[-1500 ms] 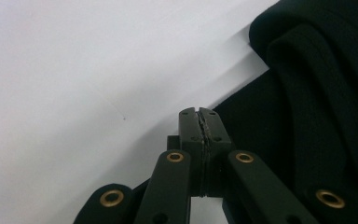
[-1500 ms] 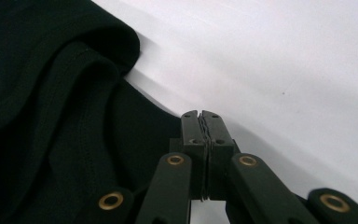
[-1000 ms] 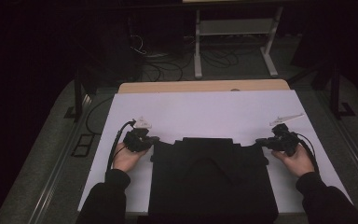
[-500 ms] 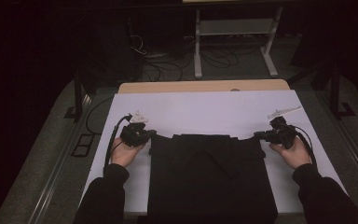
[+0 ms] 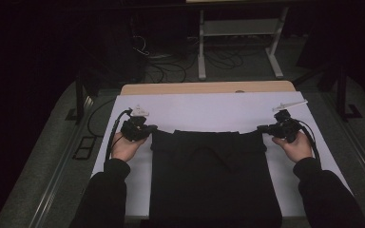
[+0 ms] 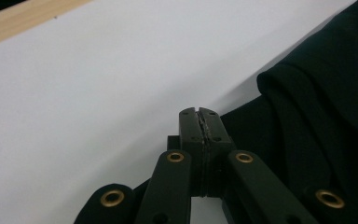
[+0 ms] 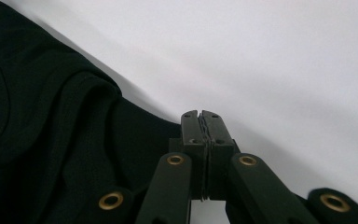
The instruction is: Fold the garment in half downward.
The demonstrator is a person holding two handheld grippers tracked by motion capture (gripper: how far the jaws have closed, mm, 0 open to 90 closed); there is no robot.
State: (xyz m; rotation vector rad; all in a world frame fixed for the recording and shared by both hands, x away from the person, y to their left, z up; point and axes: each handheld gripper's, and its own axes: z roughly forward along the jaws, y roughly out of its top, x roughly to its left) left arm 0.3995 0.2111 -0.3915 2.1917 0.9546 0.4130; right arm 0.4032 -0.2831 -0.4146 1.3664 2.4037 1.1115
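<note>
A black garment [image 5: 214,175] lies flat on the white table cover [image 5: 209,109], its far edge stretched between my two grippers. My left gripper [image 5: 151,128] is at the garment's far left corner, its jaws pressed together on the fabric edge. In the left gripper view the shut gripper [image 6: 199,112] has black cloth [image 6: 326,93] running from the right down behind it. My right gripper [image 5: 261,128] is shut on the far right corner. The right gripper view shows that gripper [image 7: 201,113] shut, with folded dark cloth [image 7: 51,116] reaching in from the left.
A wooden strip [image 5: 204,88] edges the table's far side, and the left gripper view has that wooden strip [image 6: 18,23] at top left. Beyond it stand a white metal frame [image 5: 237,28] and loose cables [image 5: 171,57] on the dark floor. White cover lies bare past the garment.
Both hands have moved away from the person and slightly up, carrying the garment's far edge farther along the table. The jaws stayed shut.
</note>
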